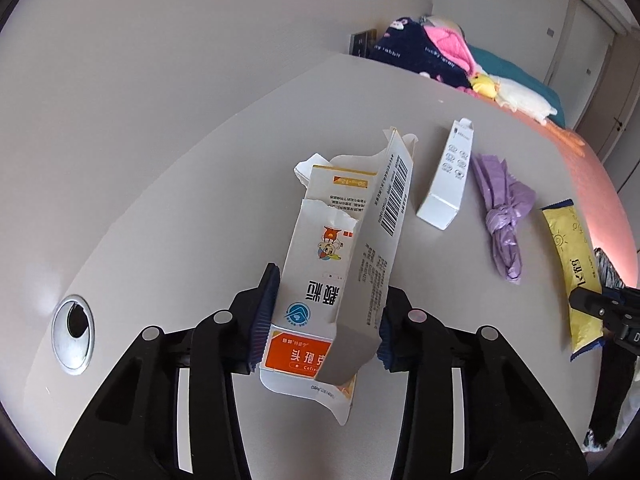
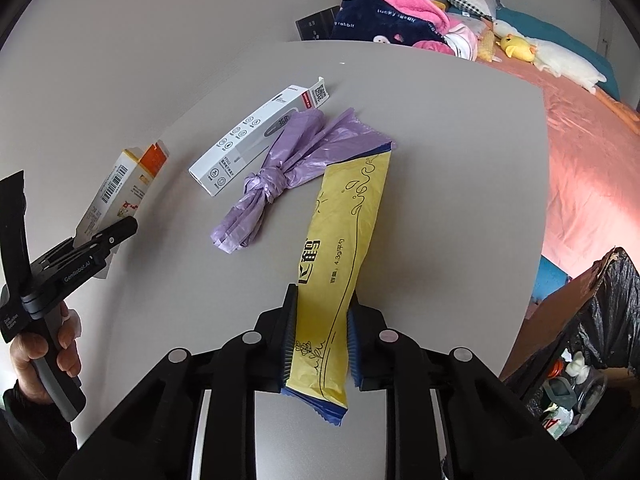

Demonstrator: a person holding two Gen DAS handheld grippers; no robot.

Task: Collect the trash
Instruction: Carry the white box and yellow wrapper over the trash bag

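Left gripper (image 1: 324,316): clamped on torn medicine box (image 1: 344,248), seemingly lifted off desk (image 1: 160,200)
Right gripper (image 2: 322,340): clamped on yellow packet (image 2: 340,248)
On desk: white box (image 2: 256,136), knotted purple bag (image 2: 280,176)

Table (image 2: 440,160): white box (image 2: 256,136), purple bag (image 2: 280,176)

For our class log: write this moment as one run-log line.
left tool: shut on torn carton | right tool: shut on yellow packet | table: purple bag, white box
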